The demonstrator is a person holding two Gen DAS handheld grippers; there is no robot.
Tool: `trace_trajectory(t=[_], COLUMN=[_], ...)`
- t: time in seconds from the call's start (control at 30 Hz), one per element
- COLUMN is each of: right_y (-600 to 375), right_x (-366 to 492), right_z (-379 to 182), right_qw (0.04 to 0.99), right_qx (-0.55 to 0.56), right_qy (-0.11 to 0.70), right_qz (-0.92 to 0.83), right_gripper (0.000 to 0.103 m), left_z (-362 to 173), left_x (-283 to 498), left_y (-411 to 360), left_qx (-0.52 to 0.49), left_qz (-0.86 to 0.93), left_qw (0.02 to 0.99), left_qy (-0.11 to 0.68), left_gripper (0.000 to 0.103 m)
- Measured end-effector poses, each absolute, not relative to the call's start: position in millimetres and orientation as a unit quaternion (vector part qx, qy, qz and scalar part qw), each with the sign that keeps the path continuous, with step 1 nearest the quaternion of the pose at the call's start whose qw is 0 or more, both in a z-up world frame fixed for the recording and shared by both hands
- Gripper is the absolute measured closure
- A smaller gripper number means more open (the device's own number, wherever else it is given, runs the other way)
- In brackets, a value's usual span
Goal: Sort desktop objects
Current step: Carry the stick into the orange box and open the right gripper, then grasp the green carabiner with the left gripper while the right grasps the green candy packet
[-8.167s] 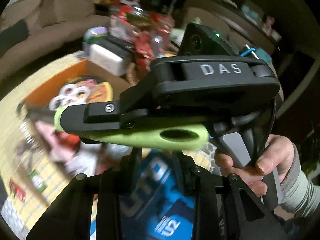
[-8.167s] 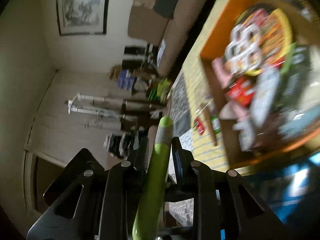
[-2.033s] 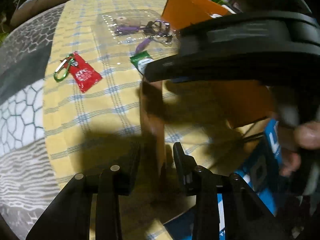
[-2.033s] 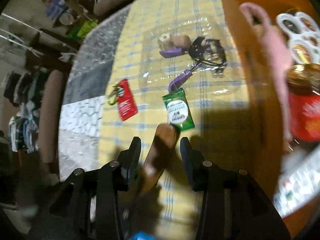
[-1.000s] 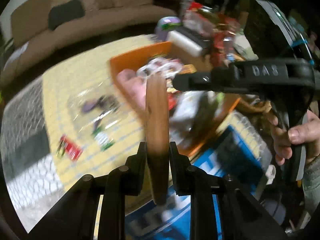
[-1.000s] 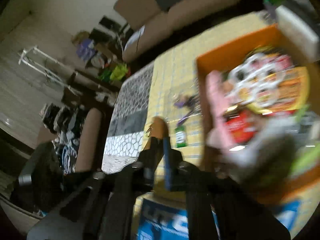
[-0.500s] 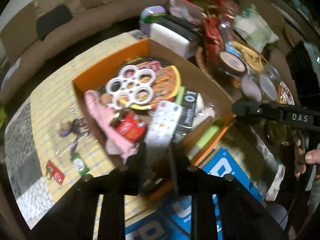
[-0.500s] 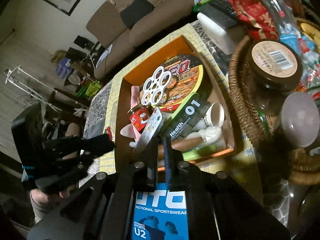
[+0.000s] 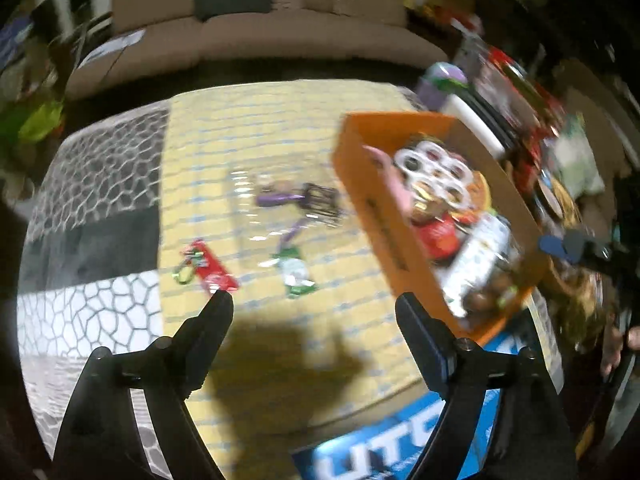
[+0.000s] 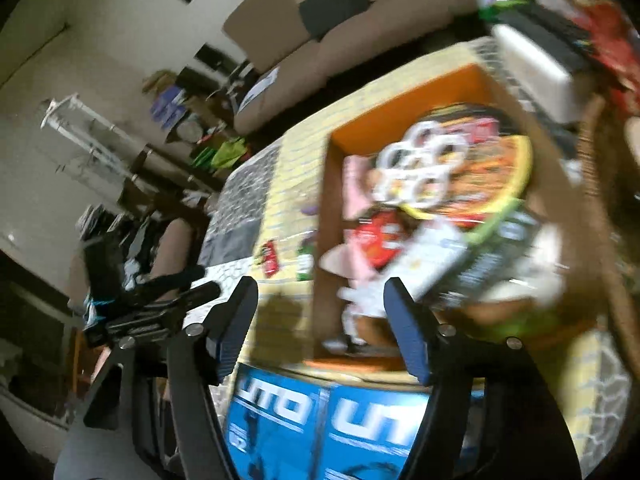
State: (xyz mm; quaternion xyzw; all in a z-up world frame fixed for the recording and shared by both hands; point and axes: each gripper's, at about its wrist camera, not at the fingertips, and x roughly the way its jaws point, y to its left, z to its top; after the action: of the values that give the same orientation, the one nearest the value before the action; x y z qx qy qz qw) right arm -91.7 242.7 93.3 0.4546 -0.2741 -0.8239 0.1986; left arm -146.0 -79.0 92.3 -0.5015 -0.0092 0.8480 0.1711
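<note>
My left gripper (image 9: 314, 300) hangs over the yellow checked cloth (image 9: 256, 128), its jaws opening with nothing between them. Ahead of it lie a red sachet on a green clip (image 9: 208, 268), a green packet (image 9: 296, 274) and a clear bag of purple and dark items (image 9: 296, 200). The orange cardboard box (image 9: 384, 200), full of goods, sits to its right. My right gripper (image 10: 320, 292) hovers at the near edge of that orange box (image 10: 404, 96), jaws opening and empty. In the box lie a brown wooden piece and a green one (image 10: 512, 316), blurred.
A blue printed carton (image 10: 328, 420) lies at the table's near edge. A wicker basket (image 10: 608, 240) and cluttered packets stand right of the box. A brown sofa (image 9: 256, 40) runs behind the table. A grey patterned cloth (image 9: 100, 200) covers the table's left part.
Both grippers went from shut to wide open. The brown wooden piece that the left held a second ago is gone from its jaws. The left view swung from the box to the cloth.
</note>
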Motion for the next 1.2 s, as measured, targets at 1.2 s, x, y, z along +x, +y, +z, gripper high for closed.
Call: trace_trajectory(t=[1.2], right_y=[37.6], right_x=[-213.0], right_z=[-39.4], right_qw=[0.085], right_qx=[0.574], right_qy=[-0.091], right_qz=[-0.809], right_gripper=[0.043], left_z=[-28.6], left_x=[-221.1], left_y=[-155.1], left_qx=[-0.479], left_qz=[0.865], left_qw=[0.128], left_qy=[0.083], left_gripper=[0.019])
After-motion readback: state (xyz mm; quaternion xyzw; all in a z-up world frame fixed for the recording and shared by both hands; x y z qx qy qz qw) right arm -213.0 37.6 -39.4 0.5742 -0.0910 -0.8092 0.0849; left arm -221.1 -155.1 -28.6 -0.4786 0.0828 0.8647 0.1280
